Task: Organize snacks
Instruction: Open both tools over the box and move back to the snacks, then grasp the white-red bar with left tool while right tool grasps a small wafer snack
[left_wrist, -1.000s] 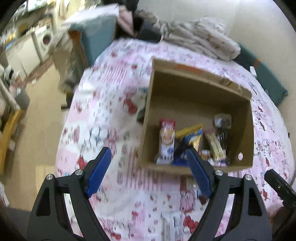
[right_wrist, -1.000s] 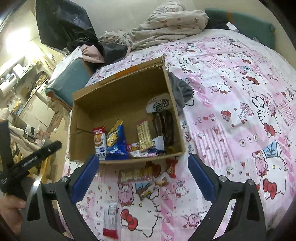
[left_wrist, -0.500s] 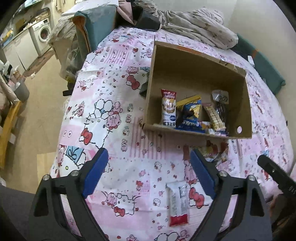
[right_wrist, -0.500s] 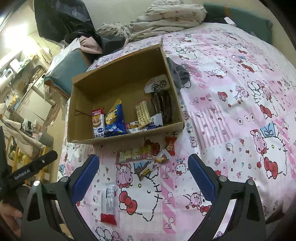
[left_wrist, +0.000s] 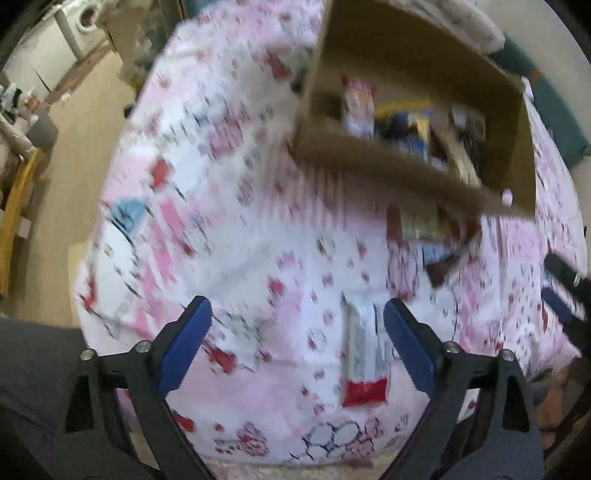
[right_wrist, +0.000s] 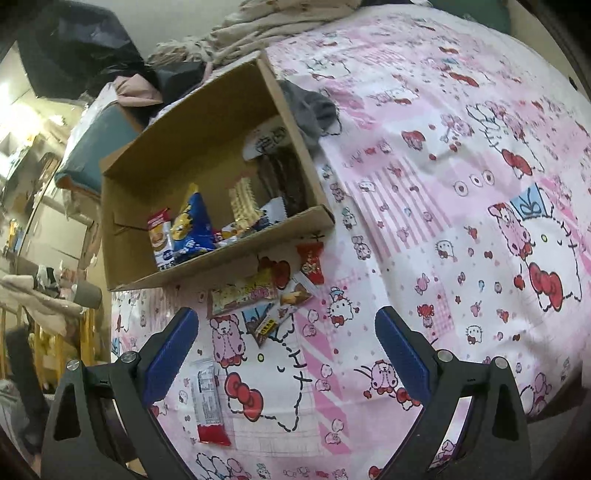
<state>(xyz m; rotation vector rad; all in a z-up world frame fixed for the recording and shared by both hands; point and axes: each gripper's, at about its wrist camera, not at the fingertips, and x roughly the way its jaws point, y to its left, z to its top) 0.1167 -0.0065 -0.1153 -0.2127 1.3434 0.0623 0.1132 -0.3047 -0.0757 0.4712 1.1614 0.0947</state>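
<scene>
An open cardboard box (right_wrist: 218, 258) (left_wrist: 369, 162) on the pink patterned bedspread holds several snack packets. Loose snacks lie in front of it: a yellow-pink packet (right_wrist: 242, 295), a red candy (right_wrist: 310, 262), a brown bar (right_wrist: 275, 321), and a white wrapper with a red end (right_wrist: 208, 406) (left_wrist: 365, 358). My left gripper (left_wrist: 295, 339) is open and empty, low over the bed, the white wrapper just inside its right finger. My right gripper (right_wrist: 284, 354) is open and empty, above the bed in front of the loose snacks. The left wrist view is blurred.
A grey cloth (right_wrist: 310, 110) lies beside the box's right wall. Rumpled bedding and clothes (right_wrist: 258, 33) pile at the far end. The bed's left edge drops to the floor (left_wrist: 66, 147), where a washing machine (left_wrist: 81, 22) stands. The right gripper shows in the left wrist view (left_wrist: 565, 291).
My left gripper has pulled back and dropped toward the near end of the bed, so the white wrapper now lies between its fingers. My right gripper has drawn back a little and lowered.
</scene>
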